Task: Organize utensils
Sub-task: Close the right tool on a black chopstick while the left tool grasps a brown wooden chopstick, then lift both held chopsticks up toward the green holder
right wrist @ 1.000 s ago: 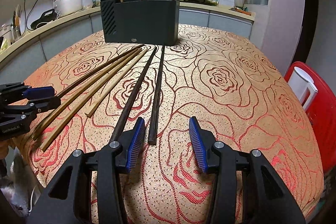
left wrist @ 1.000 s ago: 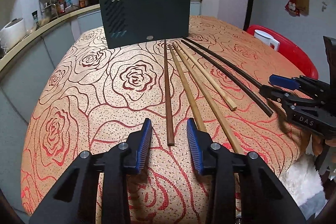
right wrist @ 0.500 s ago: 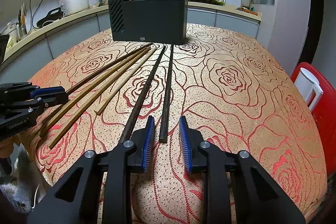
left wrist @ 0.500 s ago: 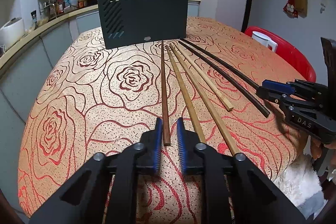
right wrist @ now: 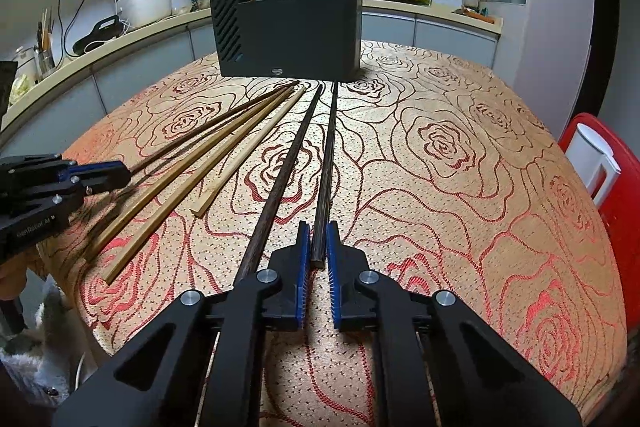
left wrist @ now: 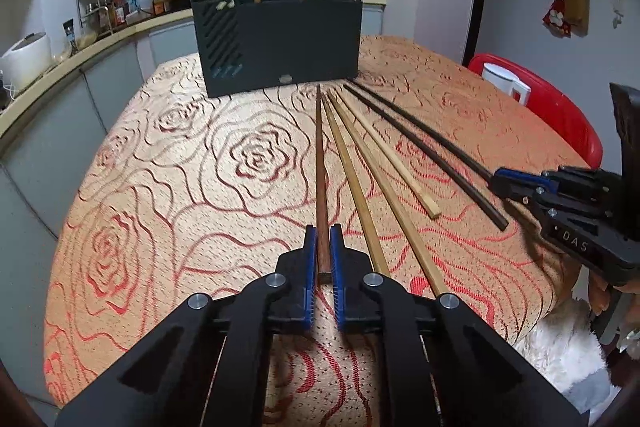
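Two chopsticks are pinched at once. Left wrist view: the left gripper (left wrist: 322, 251), jaws just closed, clamps the brown chopstick (left wrist: 320, 163) at its end nearest the table's (left wrist: 168, 163) front edge; lift it level. Right wrist view: the right gripper (right wrist: 318, 245), likewise just closed, clamps the black chopstick (right wrist: 326, 163) at its near end, its tip towards the holder (right wrist: 288, 35) by the far edge.

Matt wooden chopsticks (left wrist: 321, 163), woven rose-patterned cloth (left wrist: 180, 187), seemingly matt plastic holder (left wrist: 280, 43).
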### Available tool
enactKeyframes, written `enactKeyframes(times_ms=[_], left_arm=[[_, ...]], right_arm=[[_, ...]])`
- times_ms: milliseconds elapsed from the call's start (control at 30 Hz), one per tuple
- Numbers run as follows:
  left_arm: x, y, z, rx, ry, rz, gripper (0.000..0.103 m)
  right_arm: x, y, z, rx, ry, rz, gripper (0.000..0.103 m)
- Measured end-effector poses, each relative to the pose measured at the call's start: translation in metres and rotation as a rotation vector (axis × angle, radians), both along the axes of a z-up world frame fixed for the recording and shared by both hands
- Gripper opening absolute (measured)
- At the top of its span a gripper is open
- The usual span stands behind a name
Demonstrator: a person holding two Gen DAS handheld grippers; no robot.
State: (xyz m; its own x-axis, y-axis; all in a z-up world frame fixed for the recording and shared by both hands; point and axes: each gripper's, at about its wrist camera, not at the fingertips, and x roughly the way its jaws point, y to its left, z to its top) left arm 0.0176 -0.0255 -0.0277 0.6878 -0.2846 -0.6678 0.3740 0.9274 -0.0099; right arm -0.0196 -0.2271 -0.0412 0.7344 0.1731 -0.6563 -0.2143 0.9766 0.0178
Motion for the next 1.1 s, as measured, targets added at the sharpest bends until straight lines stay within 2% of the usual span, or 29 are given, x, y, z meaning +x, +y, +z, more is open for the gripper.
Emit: enactKeyframes(times_ms=[233, 600, 867, 1100], left_arm=[[-0.006, 0.009, 0.028, -0.028, -0.07, 0.002, 0.007], [-0.004, 0.02, 0.078, -0.052, -0.188, 0.029, 0.007], [0.008, 0.025, 0.121, -0.084, -0.275, 0.041, 0.007], [0.024, 0.023, 0.152, -0.122, -0.316, 0.053, 0.007]], right_arm=[[-0.006, -0.005, 0.022, 0.033, -0.052, -0.001, 0.009], [0.004, -0.036, 0.075, 0.093, -0.163, -0.064, 0.009], [0.013, -0.04, 0.12, 0.12, -0.279, -0.067, 0.008], [0.029, -0.039, 0.147, 0.165, -0.34, -0.065, 0.008]])
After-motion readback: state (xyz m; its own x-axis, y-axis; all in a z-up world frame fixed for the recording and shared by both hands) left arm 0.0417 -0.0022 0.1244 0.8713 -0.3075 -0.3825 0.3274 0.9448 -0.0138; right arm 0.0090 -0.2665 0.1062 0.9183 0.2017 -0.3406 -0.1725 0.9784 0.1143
